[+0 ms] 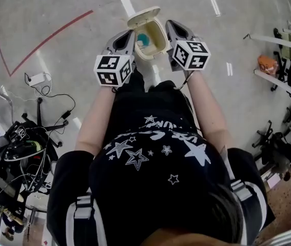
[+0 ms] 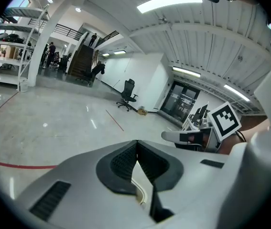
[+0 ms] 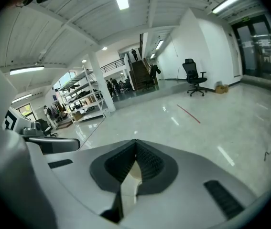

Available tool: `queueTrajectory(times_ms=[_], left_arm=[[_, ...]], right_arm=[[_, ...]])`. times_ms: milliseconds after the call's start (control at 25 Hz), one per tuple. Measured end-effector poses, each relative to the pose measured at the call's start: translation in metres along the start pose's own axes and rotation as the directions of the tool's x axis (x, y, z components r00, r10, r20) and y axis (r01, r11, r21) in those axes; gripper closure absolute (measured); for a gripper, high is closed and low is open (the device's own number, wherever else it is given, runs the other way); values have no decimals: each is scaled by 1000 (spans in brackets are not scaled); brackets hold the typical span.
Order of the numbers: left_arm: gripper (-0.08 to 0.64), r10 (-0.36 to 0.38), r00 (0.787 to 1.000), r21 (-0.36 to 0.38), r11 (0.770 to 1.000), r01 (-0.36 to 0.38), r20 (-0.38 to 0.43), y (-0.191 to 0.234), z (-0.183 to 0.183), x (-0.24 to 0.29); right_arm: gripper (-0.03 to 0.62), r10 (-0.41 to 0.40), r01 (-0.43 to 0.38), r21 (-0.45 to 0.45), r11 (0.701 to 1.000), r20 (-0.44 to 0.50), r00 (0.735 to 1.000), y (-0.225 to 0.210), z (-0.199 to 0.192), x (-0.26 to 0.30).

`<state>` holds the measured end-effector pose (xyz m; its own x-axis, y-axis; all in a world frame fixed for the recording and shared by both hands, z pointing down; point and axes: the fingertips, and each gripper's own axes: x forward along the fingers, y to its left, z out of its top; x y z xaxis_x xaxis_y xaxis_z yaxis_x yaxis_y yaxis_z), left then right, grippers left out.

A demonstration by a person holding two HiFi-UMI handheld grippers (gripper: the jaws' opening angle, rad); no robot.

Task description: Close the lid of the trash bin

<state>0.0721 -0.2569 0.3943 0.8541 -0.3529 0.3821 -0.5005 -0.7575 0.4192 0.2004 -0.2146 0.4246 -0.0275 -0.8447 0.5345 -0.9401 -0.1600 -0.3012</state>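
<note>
One trash bin [image 1: 153,41], its single lid [image 1: 142,15] up, sits between two tools: left gripper [image 1: 130,33] and right gripper [image 1: 169,23], both clenched, empty.

- A red floor line [image 1: 47,37] ran well to the left of the left claw [image 1: 127,35].
- A white box [image 1: 36,79] with a loose cord lay on the floor, left of and behind that claw.
- An orange object [image 1: 267,64] sat on a white rack, far to the right of the right claw [image 1: 175,28].
- A black office chair [image 3: 194,77] stood far ahead of the right claw, near a white wall.
</note>
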Motion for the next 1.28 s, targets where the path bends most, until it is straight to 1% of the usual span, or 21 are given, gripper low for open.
queueTrajectory(times_ms=[120, 240, 440, 600, 720, 840, 920, 1040, 1160, 1280], left_arm=[[548, 2, 1000, -2, 1000, -2, -9, 12, 2, 11], [548, 25, 1000, -8, 1000, -25, -17, 23, -2, 22], [548, 102, 994, -16, 995, -103, -32, 37, -10, 42], [549, 173, 984, -39, 984, -175, -35, 40, -15, 53], [548, 222, 974, -69, 972, -224, -42, 40, -25, 63], [548, 266, 963, -77, 960, -269, -48, 41, -33, 72], [548, 295, 955, -99, 950, -298, -38, 40, -34, 75], [549, 337, 941, -128, 933, -337, -22, 36, -38, 78], [548, 379, 925, -151, 913, -378, -26, 33, -50, 79], [548, 425, 905, -190, 886, -422, -25, 27, -64, 78]], right_arm=[[586, -3, 3, 0, 1000, -36, 999, -7, -5, 22], [586, 9, -8, 2, 1000, -73, 997, -18, -12, 42], [586, 58, -58, 0, 998, -138, 989, -45, -16, 88], [586, 116, -118, 2, 993, -196, 974, -58, -21, 129], [586, 154, -162, -13, 987, -235, 960, -66, -25, 155], [586, 180, -191, -11, 982, -275, 944, -70, -31, 177], [586, 201, -218, -18, 976, -319, 926, -73, -39, 186], [586, 235, -270, -38, 962, -389, 891, -73, -54, 190], [586, 274, -313, -33, 949, -398, 875, -73, -60, 184], [586, 330, -352, 14, 936, -383, 863, -73, -64, 174]])
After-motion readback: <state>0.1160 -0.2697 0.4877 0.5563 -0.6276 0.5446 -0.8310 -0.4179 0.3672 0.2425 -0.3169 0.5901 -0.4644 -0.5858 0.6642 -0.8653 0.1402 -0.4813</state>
